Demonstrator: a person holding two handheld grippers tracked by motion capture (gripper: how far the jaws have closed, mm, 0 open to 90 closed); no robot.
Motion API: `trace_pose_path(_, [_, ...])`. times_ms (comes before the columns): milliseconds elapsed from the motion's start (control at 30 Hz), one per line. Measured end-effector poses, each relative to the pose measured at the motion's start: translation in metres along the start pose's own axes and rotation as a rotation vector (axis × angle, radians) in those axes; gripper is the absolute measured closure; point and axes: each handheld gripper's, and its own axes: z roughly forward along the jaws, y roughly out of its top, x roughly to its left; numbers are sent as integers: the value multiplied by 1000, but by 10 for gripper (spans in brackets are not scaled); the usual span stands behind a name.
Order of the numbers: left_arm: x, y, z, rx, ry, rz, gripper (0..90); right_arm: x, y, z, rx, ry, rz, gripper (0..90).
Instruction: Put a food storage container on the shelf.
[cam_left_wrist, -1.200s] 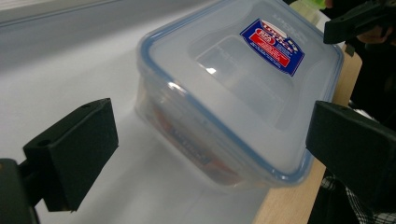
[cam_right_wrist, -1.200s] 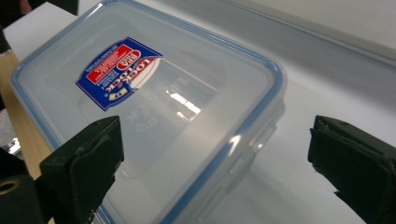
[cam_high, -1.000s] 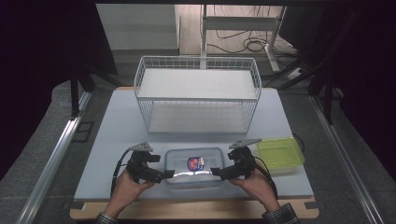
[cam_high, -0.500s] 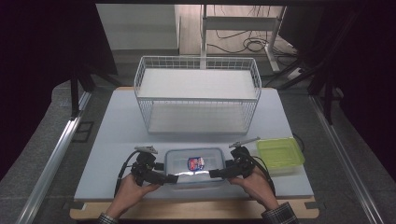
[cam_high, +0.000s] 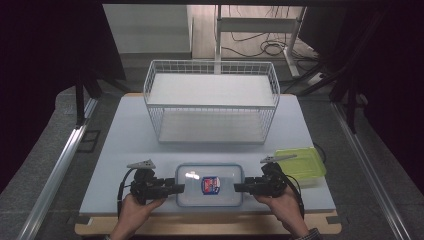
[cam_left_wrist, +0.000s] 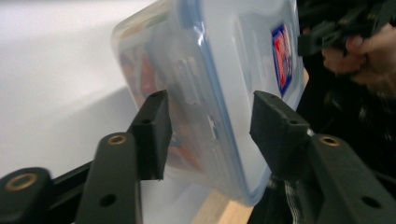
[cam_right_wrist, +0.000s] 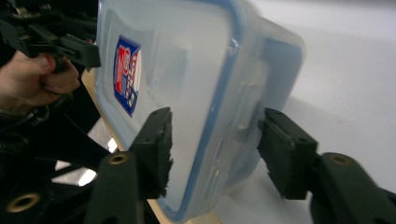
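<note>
A clear lidded food container (cam_high: 209, 185) with a blue seal lies at the near edge of the white table (cam_high: 125, 145), in front of a white wire basket (cam_high: 212, 102) and just left of a yellow-green lidded box (cam_high: 302, 165). Orange-red contents show dimly through its wall (what they are cannot be told). The left gripper (cam_high: 175, 189) and right gripper (cam_high: 241, 188), each held low in a hand, point inward at the container's opposite ends, jaws spread astride its side latches without visibly pinching. The lid's red-and-blue label (cam_right_wrist: 126, 74) is unreadable.
</note>
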Motion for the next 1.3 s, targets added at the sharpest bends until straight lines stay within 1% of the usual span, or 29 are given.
trace_pose_path(33, [0,1,0,1,8,11,516,1,0,0,-6,-6,-6,490])
trace_pose_path(67, [0,1,-1,-4,13,4,516,4,0,0,-12,-19,-21,490])
trace_pose_path(100, [0,1,-1,-4,13,4,518,4,0,0,-12,-19,-21,490])
trace_pose_path(133, [2,1,-2,-15,11,-8,520,6,0,2,-29,-29,-37,491])
trace_pose_path(167, [2,1,-2,-15,11,-8,521,6,0,2,-29,-29,-37,491])
trace_pose_path(233, [2,2,-3,-24,28,-1,525,6,-1,2,-54,-25,-33,504])
trace_pose_path(267, [2,2,-3,-24,28,-1,524,9,-1,2,-61,-39,-47,503])
trace_pose_path(300, [3,3,-4,-30,22,-5,524,10,0,2,-66,-43,-47,503])
trace_pose_path(400, [3,4,-5,-36,23,0,525,11,1,2,-70,-46,-52,503])
trace_pose_path(433, [2,8,-7,-45,25,11,525,11,2,1,-85,-44,-59,503])
trace_pose_path(467, [2,8,-7,-45,25,11,526,12,4,0,-92,-42,-62,503])
trace_pose_path(533, [1,16,-11,-63,22,20,528,13,8,-2,-110,-44,-77,503])
trace_pose_path(567, [1,16,-11,-63,22,20,530,13,8,-2,-110,-44,-77,503])
trace_pose_path(600, [0,23,-15,-71,20,31,531,16,14,-5,-125,-48,-95,503])
trace_pose_path(667, [0,26,-17,-74,20,35,531,17,17,-6,-129,-49,-102,503])
trace_pose_path(700, [-2,32,-19,-81,24,48,533,19,22,-9,-147,-50,-110,501])
trace_pose_path(733, [-2,32,-19,-81,24,48,533,19,25,-10,-158,-49,-111,501])
trace_pose_path(800, [-5,43,-22,-90,32,66,533,20,31,-13,-175,-49,-115,500])
trace_pose_path(833, [-5,43,-22,-90,32,66,533,20,31,-13,-175,-49,-115,500])
trace_pose_path(867, [-7,51,-25,-93,37,79,533,20,39,-16,-191,-47,-124,501])
trace_pose_path(900, [-7,51,-25,-93,37,79,534,20,41,-17,-195,-47,-125,501])
trace_pose_path(967, [-9,60,-27,-99,42,91,534,20,44,-19,-200,-46,-130,501])
trace_pose_path(1067, [-12,75,-32,-115,47,109,534,22,58,-25,-228,-43,-139,501])
trace_pose_path(1100, [-12,75,-32,-115,47,109,534,22,58,-25,-228,-43,-139,501])
trace_pose_path(1133, [-13,82,-34,-122,49,117,534,22,65,-29,-244,-40,-144,501])
trace_pose_path(1167, [-13,82,-34,-122,49,117,534,22,65,-29,-244,-40,-144,501])
trace_pose_path(1200, [-14,89,-36,-133,49,119,534,23,72,-32,-257,-40,-150,502])
trace_pose_path(1233, [-14,89,-36,-133,49,119,534,23,72,-32,-257,-40,-150,502])
trace_pose_path(1300, [-14,96,-38,-139,49,126,534,24,79,-35,-267,-43,-158,503])
